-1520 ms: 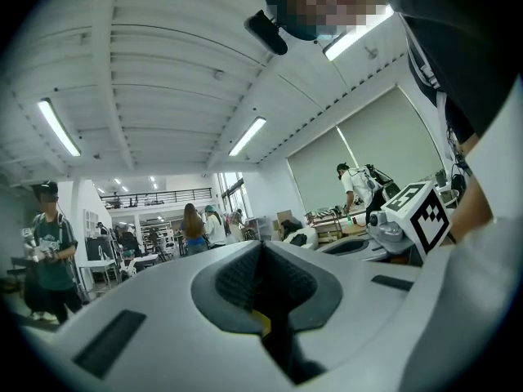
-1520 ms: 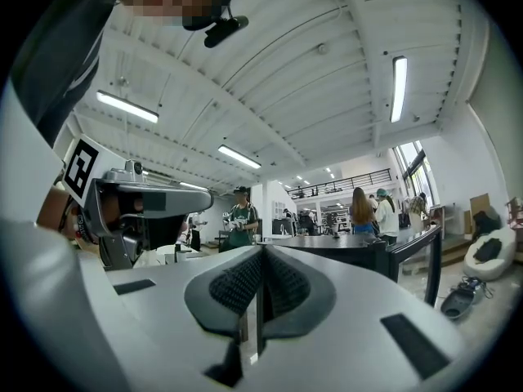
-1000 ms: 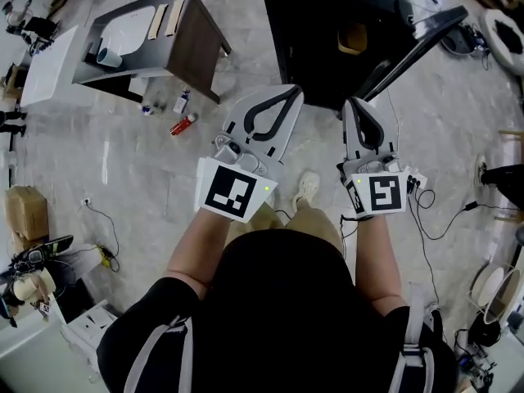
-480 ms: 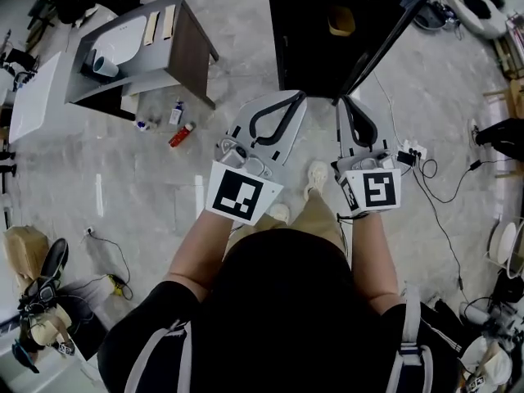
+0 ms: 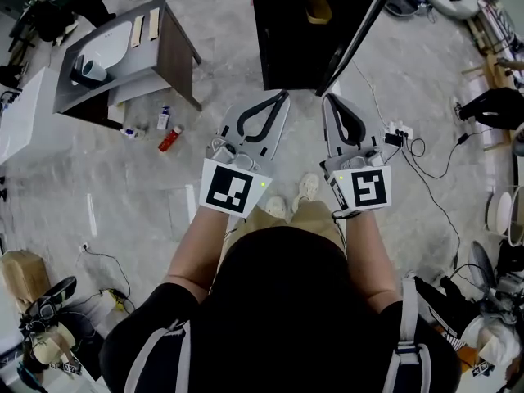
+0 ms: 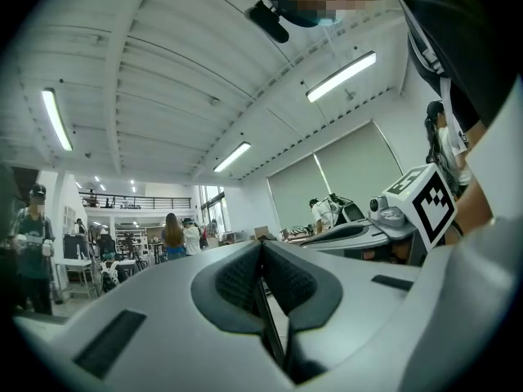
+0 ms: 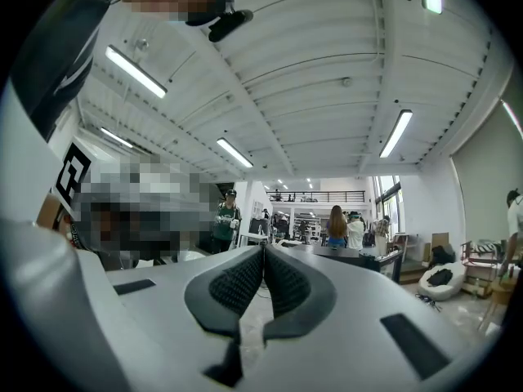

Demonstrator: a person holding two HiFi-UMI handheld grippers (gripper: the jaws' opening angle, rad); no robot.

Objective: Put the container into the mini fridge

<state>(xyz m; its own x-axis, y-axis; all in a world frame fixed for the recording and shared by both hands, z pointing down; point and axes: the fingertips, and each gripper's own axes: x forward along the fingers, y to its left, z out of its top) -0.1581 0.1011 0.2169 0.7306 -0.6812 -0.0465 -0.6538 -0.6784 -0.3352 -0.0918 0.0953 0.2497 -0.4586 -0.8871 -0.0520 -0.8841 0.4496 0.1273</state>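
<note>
A yellow container sits inside the open mini fridge. The left tool and right tool are closed, empty.

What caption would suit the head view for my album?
Standing person points shut, empty left gripper and right gripper at a black mini fridge.

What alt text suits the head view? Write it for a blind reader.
Seen from above, a person holds the left gripper and right gripper, both shut and empty, out toward a black mini fridge whose door stands open. A yellowish object shows against its dark body.
</note>
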